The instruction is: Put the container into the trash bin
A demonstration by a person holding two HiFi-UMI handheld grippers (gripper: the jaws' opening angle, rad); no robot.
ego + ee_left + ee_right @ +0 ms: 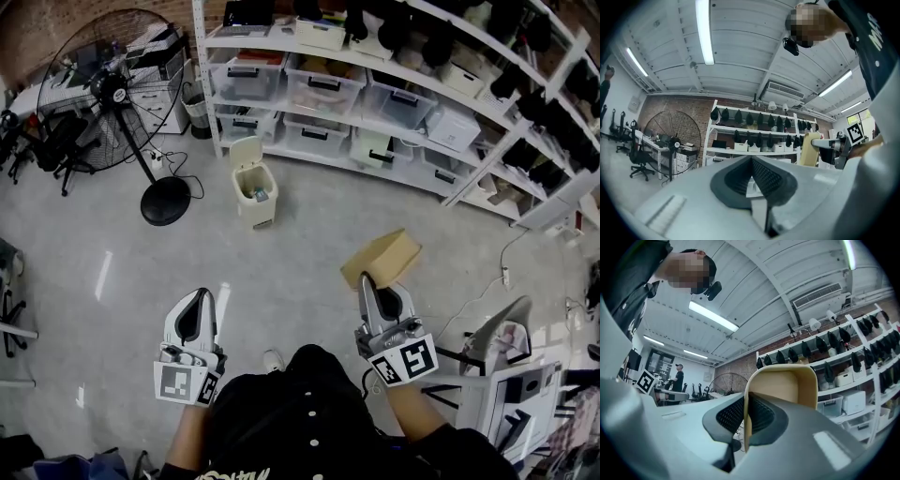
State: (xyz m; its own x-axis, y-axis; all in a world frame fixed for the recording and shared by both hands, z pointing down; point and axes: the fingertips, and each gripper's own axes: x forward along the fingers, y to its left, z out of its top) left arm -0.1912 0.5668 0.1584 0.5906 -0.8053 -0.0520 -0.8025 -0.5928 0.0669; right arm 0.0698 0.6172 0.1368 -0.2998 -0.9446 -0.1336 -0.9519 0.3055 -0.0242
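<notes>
The container [381, 258] is a tan, open box, held up in front of me by my right gripper [366, 279]. In the right gripper view the right gripper [745, 401] is shut on one thin wall of the container [785, 385], whose open side faces the camera. The trash bin [253, 184], cream with its lid raised, stands on the floor ahead and left of the container. My left gripper [200, 294] is shut and holds nothing. The left gripper view shows its own closed tips [752, 161] and the container [809, 149] off to the right.
A big floor fan [120, 94] on a round black base [166, 201] stands left of the bin. Shelves [394, 89] with clear storage boxes run along the back. Office chairs [52, 150] sit far left, a white cart [511, 389] at lower right. A cable [478, 281] trails on the floor.
</notes>
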